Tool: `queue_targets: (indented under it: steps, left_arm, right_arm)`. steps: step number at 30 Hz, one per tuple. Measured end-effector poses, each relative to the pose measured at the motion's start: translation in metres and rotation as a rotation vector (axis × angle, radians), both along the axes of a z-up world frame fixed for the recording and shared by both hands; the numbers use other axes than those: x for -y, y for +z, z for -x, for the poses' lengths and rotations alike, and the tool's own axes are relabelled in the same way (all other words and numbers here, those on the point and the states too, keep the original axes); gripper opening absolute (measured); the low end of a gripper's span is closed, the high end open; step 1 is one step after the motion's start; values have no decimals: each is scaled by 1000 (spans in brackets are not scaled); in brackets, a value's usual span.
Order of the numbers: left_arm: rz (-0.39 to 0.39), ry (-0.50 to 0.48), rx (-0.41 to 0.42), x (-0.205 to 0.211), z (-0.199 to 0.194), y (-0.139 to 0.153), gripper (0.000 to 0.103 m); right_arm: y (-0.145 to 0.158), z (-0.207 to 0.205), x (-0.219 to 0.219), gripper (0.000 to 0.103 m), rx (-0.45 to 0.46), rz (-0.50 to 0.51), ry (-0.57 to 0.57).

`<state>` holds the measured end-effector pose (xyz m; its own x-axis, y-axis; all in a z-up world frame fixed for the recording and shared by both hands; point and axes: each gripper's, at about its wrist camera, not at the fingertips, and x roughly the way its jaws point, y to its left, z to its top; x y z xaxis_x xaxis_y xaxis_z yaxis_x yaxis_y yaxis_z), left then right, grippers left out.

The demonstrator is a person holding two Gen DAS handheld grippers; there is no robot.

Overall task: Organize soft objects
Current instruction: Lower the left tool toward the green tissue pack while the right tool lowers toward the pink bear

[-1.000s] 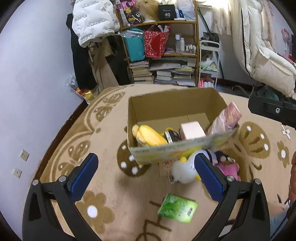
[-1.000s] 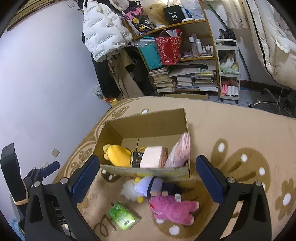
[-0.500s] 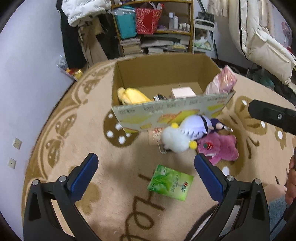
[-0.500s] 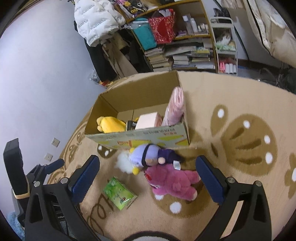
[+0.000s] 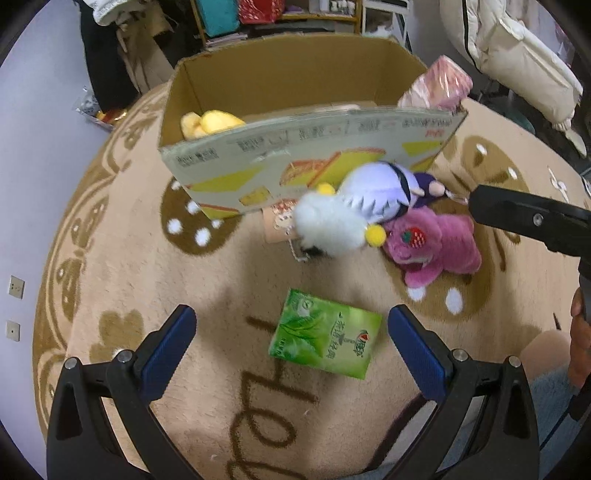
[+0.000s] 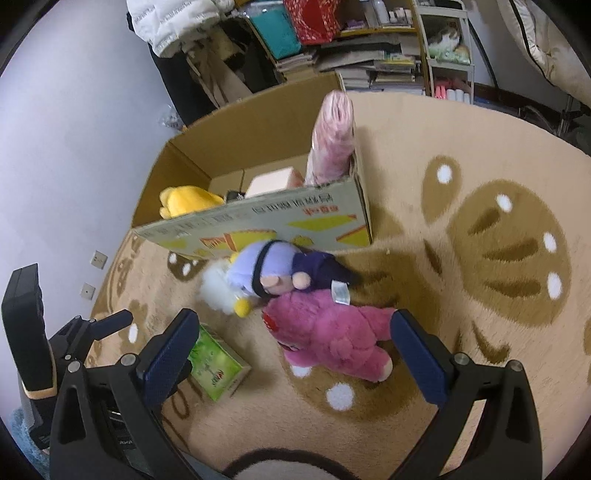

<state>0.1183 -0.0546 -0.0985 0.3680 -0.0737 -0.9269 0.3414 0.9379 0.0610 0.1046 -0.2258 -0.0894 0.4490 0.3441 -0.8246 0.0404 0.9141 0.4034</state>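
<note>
A cardboard box stands on the rug and holds a yellow plush, a pink wrapped pack and a pale box. In front of it lie a white fluffy toy, a lilac-haired doll, a pink plush and a green tissue pack. My left gripper is open around the tissue pack, above it. My right gripper is open above the pink plush.
The beige patterned rug covers the floor. A cluttered bookshelf and hanging coats stand behind the box. A white duvet hangs at the right. The wall with sockets is at the left.
Both grippers have come down and forward toward the toys on the rug. The tissue pack now sits between the left fingers, the pink plush between the right. Both stay open.
</note>
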Motion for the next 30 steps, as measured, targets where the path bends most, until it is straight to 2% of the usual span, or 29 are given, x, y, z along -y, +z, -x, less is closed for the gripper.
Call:
queue_targets:
  steps: [14,21,27,30]
  left_arm:
    - [6,-21,-132,9,-7,-34,102]
    - [14,-23,-170,12,-11,-45,102]
    - [7,1,-205,11,-16,-57,102]
    - [2,7,-213,11,-17,-61,102]
  right_arm:
    - [-34,-9,-18,103,-76,64,61]
    - [-50,-13,-24,103,-84,115,74]
    - [-62,-17,-21,103,-102,87,53]
    - [-65,-18,-25,103,-102,130,63]
